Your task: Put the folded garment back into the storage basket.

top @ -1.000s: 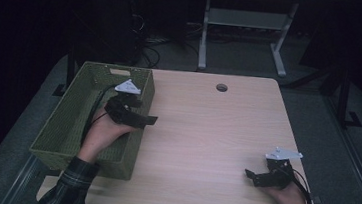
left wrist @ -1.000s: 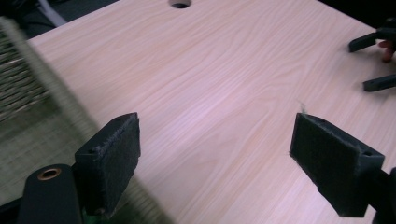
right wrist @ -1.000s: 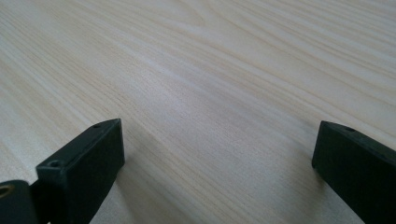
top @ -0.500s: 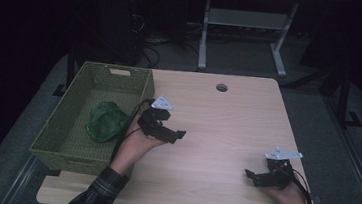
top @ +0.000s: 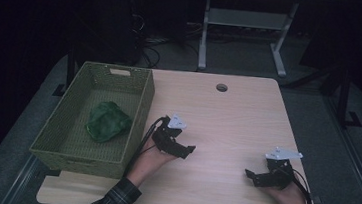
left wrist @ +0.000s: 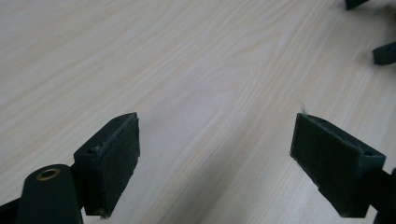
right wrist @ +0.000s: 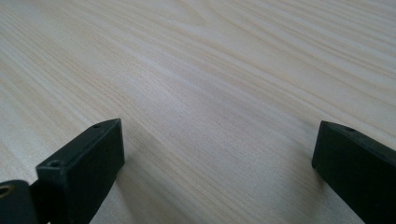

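- Dim room, dark floor, a pale wooden table (top: 237, 117) with a round hole (top: 221, 87) near its far edge.
- High view: a green basket (top: 140, 109) stands along the table's left edge, overhanging it; a green cloth (top: 107, 120) lies crumpled inside, toward the basket's near half.
- High view: the left gripper (top: 184, 151) rests on the table just right of the basket, near the front edge; the right gripper (top: 252, 175) sits by the front right corner, well apart.
- Left gripper view: its jaws stand wide apart over bare wood, holding nothing; the other gripper's tips show at the top right.
- Right gripper view: the right gripper (right wrist: 217, 161) has its jaws spread wide, low over bare wood, empty.
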The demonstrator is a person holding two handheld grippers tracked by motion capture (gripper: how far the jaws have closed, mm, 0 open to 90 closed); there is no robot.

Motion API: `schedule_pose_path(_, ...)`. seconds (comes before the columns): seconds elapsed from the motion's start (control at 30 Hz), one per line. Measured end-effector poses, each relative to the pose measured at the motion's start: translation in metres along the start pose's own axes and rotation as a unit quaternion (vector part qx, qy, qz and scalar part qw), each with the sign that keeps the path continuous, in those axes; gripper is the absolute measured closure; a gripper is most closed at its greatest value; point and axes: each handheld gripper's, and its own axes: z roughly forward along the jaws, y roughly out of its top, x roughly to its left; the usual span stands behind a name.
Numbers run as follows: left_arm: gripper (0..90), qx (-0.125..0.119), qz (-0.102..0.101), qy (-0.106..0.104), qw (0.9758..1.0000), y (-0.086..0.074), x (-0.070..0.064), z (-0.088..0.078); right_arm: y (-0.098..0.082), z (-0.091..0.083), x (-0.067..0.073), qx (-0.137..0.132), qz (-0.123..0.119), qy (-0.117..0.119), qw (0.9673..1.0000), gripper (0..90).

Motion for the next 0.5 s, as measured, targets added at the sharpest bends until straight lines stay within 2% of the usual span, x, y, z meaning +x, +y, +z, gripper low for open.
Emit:
schedule_pose_path(0.4, 14.6, 0.030, 0.007, 0.015, 0.9994, -0.026, 0.001, 0.030, 0.000, 0.000, 0.000, 0.000, 0.000, 0.000, 1.0000, 1.9)
schedule_pose_path(0.5, 13.6, 0.020, 0.007, 0.022, 0.9995, -0.030, 0.001, 0.033, 0.000, 0.000, 0.000, 0.000, 0.000, 0.000, 1.0000, 1.9)
